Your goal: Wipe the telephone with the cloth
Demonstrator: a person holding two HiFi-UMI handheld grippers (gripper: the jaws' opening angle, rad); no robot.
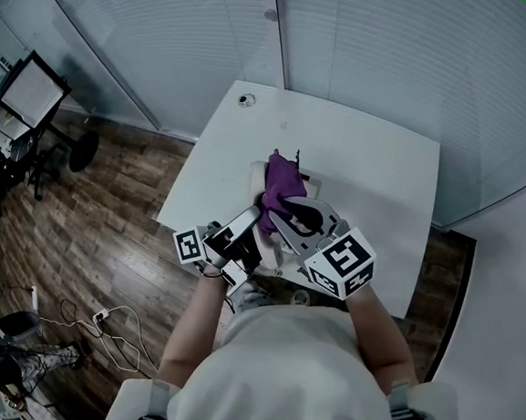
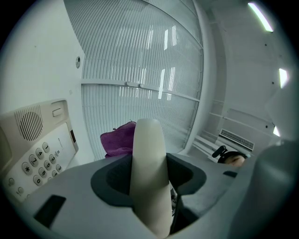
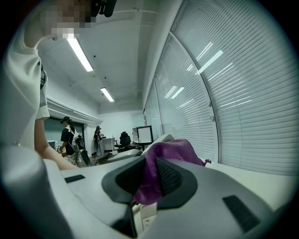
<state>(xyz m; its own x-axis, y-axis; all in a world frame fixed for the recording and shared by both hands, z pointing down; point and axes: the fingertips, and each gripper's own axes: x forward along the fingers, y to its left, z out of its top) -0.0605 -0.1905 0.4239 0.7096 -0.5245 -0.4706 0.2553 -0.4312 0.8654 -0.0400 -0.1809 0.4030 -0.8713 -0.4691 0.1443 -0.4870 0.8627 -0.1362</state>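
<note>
At the left, the cream push-button telephone base (image 2: 35, 151) sits on the white table (image 1: 376, 169). The left gripper (image 1: 251, 224) has its jaws clamped on the cream plastic handset (image 2: 148, 172), tilted upward. Just right of it, the right gripper (image 1: 297, 218) pinches the purple cloth (image 3: 173, 149) — so wiping the handset looks to be the step in hand. Next, the cloth must rub along the handset, held steady. From above, cloth and grippers hide most of the telephone — whether cloth touches handset is unclear.
</note>
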